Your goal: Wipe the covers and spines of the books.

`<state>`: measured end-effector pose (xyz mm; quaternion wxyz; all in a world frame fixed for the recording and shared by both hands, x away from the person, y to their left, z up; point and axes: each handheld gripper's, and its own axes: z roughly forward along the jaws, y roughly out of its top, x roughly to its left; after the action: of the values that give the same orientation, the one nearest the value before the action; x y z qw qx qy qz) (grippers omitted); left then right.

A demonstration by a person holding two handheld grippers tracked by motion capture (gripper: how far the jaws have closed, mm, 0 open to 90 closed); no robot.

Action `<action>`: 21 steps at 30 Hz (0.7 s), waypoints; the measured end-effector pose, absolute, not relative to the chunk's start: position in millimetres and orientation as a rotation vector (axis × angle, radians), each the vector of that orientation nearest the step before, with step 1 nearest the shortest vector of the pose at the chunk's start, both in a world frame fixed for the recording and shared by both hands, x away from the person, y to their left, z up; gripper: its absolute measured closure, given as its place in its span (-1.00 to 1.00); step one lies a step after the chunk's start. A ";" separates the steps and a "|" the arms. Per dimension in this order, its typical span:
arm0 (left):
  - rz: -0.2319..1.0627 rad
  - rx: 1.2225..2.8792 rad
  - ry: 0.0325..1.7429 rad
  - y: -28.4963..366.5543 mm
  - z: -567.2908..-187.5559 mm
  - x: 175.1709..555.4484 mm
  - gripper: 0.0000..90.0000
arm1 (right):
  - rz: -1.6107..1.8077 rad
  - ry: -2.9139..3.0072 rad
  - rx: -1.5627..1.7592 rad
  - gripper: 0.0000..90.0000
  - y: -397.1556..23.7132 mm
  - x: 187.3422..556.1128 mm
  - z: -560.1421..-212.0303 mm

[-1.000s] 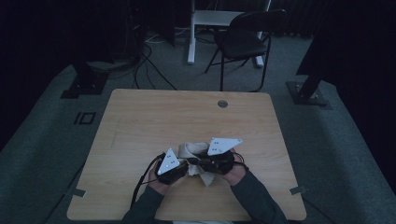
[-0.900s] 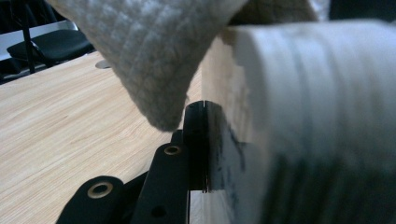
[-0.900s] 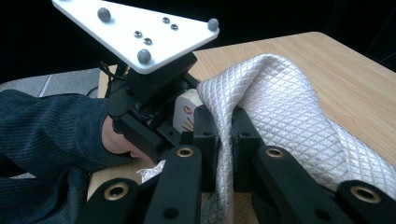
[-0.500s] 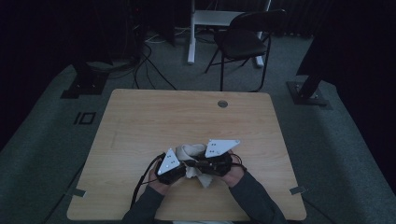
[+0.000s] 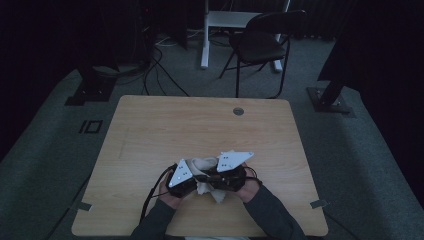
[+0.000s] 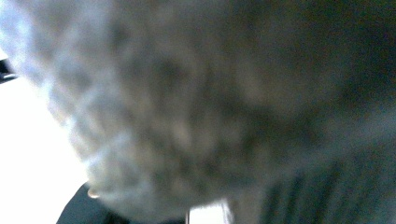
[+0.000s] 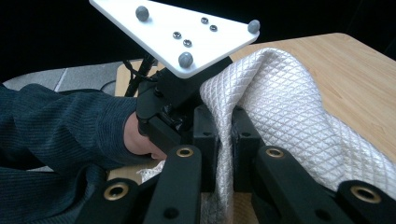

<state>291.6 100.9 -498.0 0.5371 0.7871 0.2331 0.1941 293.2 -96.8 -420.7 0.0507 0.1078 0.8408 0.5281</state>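
A white quilted cloth [image 5: 203, 164] lies bunched near the front middle of the wooden table [image 5: 200, 120]. My left gripper [image 5: 196, 181] and right gripper [image 5: 214, 181] meet over it, close together, each held in a hand. In the right gripper view my right gripper [image 7: 225, 140] is shut on an upright fold of the cloth [image 7: 280, 98], pinched between both black pads [image 7: 205, 128]. Just behind it are the left gripper's grey plate [image 7: 177, 28] and a dark-sleeved hand. In the left gripper view, blurred cloth [image 6: 187, 116] sits right against the camera and hides the jaws.
A round grommet hole [image 5: 238, 111] is at the table's far edge. Beyond the table stand a black chair [image 5: 265, 42] and a white desk frame [image 5: 205, 35], with cables [image 5: 160, 60] on the floor and stand bases at both sides. Cables trail from the grippers toward the front edge.
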 end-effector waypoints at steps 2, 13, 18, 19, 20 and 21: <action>0.463 1.874 0.555 100.9 -498.0 291.6 0.73 | 1.608 2.553 0.335 0.86 -98.3 293.7 -420.3; 0.460 1.872 0.557 100.8 -498.2 291.2 0.73 | 1.607 2.497 0.401 0.86 -115.5 300.6 -417.5; 0.460 1.872 0.557 100.9 -498.3 291.2 0.73 | 1.604 2.470 0.438 0.86 -126.1 303.1 -415.5; 0.460 1.872 0.556 100.9 -498.3 291.2 0.73 | 1.603 2.463 0.447 0.86 -128.1 303.4 -415.2; 0.460 1.872 0.556 100.9 -498.3 291.2 0.73 | 1.599 2.456 0.452 0.86 -130.0 303.9 -414.9; 0.460 1.872 0.556 100.9 -498.3 291.2 0.73 | 1.593 2.452 0.462 0.86 -132.0 304.0 -414.6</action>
<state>291.2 100.9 -498.3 0.5377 0.7867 0.2338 0.1934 304.0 -132.0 -414.6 0.0905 0.1555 0.8249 0.5358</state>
